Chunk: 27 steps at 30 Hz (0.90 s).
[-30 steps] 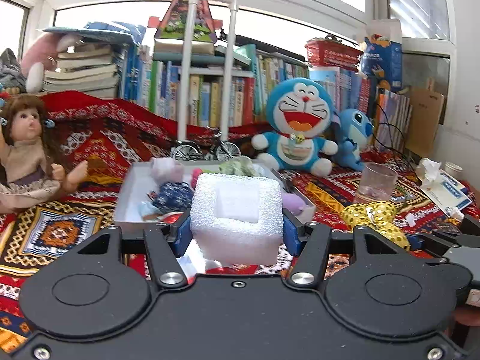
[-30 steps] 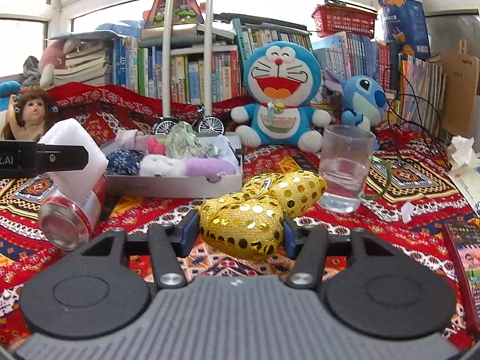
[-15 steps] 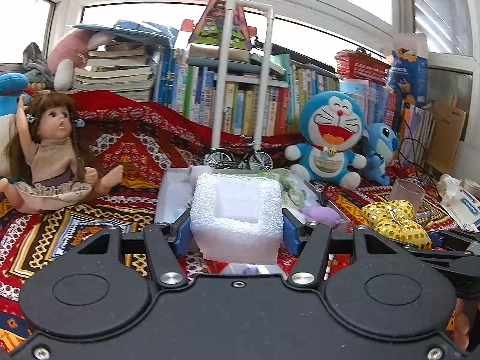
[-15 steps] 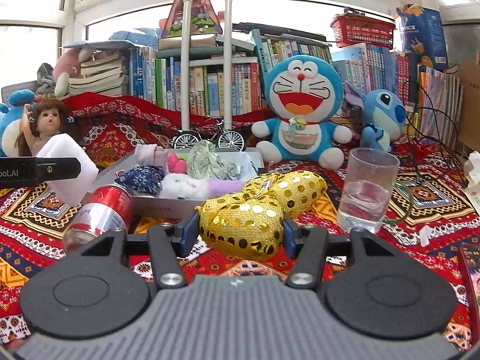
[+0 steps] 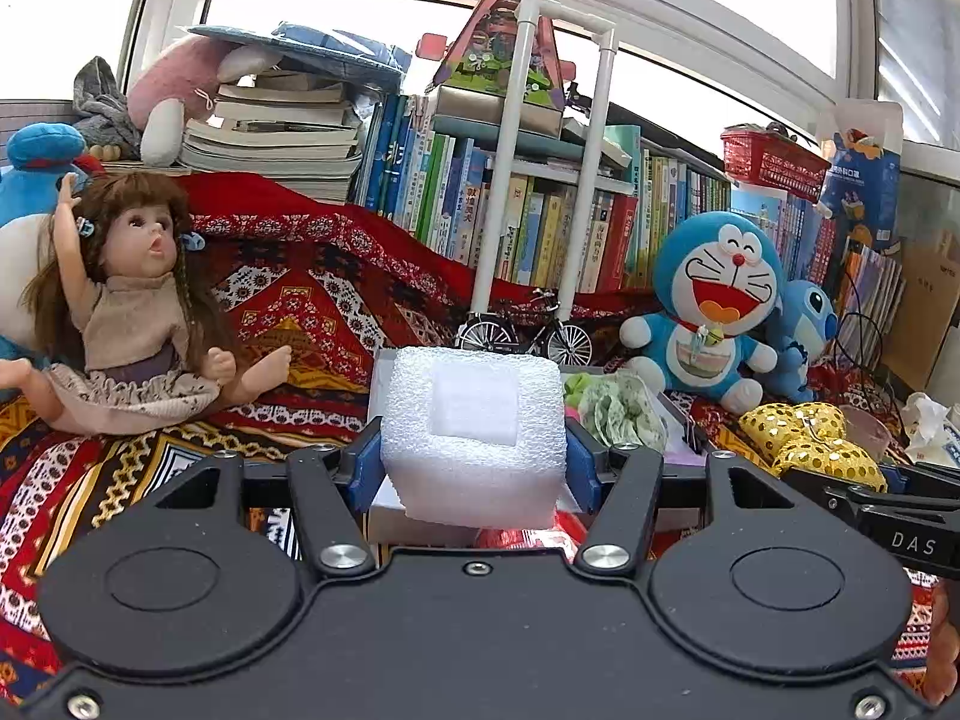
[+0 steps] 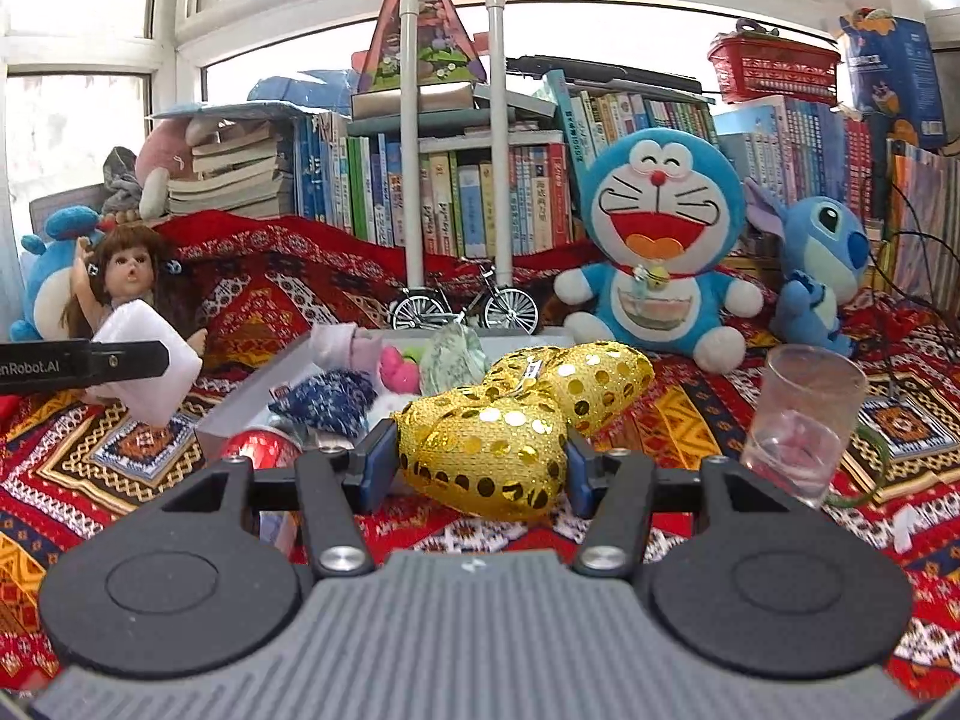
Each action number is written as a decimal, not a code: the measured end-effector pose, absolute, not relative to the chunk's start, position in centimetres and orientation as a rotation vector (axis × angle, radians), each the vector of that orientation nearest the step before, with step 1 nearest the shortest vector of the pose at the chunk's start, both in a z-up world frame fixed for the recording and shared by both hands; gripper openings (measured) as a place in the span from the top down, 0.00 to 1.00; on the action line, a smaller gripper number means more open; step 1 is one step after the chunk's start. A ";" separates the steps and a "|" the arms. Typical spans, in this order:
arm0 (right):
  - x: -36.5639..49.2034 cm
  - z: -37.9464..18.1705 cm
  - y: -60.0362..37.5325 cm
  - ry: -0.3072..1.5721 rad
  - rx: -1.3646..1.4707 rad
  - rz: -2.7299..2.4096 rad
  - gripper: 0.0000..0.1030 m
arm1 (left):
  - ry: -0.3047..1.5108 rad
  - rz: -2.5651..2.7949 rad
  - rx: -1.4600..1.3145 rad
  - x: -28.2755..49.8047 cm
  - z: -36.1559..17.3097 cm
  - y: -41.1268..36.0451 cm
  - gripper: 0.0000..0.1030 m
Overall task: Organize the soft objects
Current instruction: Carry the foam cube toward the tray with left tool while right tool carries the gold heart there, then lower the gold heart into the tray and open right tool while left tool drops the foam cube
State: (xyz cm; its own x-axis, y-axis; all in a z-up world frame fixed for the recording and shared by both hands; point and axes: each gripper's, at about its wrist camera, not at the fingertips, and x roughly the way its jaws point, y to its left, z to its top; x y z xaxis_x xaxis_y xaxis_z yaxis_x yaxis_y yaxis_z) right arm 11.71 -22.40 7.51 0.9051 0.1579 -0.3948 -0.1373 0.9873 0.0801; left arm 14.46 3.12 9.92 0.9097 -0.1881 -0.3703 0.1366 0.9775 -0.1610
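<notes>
Left gripper (image 5: 474, 468) clenched on white textured foam block (image 5: 474, 426), held aloft just short of shallow grey tray (image 6: 240, 414), likely for drop among soft bits there. Right gripper (image 6: 480, 468) grasping gold sequinned fabric bow (image 6: 510, 420), raised off patterned red cloth (image 6: 690, 420), near clear glass tumbler (image 6: 798, 420).

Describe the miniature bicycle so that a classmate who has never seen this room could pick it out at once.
Start at the long row of upright books under the window, then drop to the red patterned cloth in front of it. There, at the foot of the white pipe frame, behind the grey tray of soft items, stands the small silver-and-black metal bicycle. It alone has spoked wheels; its neighbours are plush toys.
</notes>
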 end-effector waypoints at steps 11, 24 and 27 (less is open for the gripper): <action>16.0 8.0 -21.5 0.444 0.071 0.241 0.43 | 0.414 -0.190 -0.167 18.8 8.9 1.8 0.45; 20.6 6.4 -18.6 0.503 0.026 0.361 0.43 | 0.521 -0.157 -0.130 24.0 6.4 0.6 0.45; 21.5 6.0 -18.1 0.515 0.014 0.374 0.42 | 0.532 -0.144 -0.107 24.7 6.0 0.4 0.45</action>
State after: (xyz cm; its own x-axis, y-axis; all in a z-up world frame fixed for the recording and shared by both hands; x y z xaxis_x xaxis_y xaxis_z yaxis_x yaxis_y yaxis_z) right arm 21.48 -18.14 5.97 0.8044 0.3525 -0.4782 -0.3454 0.9324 0.1064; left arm 24.69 0.41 5.98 0.8521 -0.1646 -0.4967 0.1091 0.9842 -0.1391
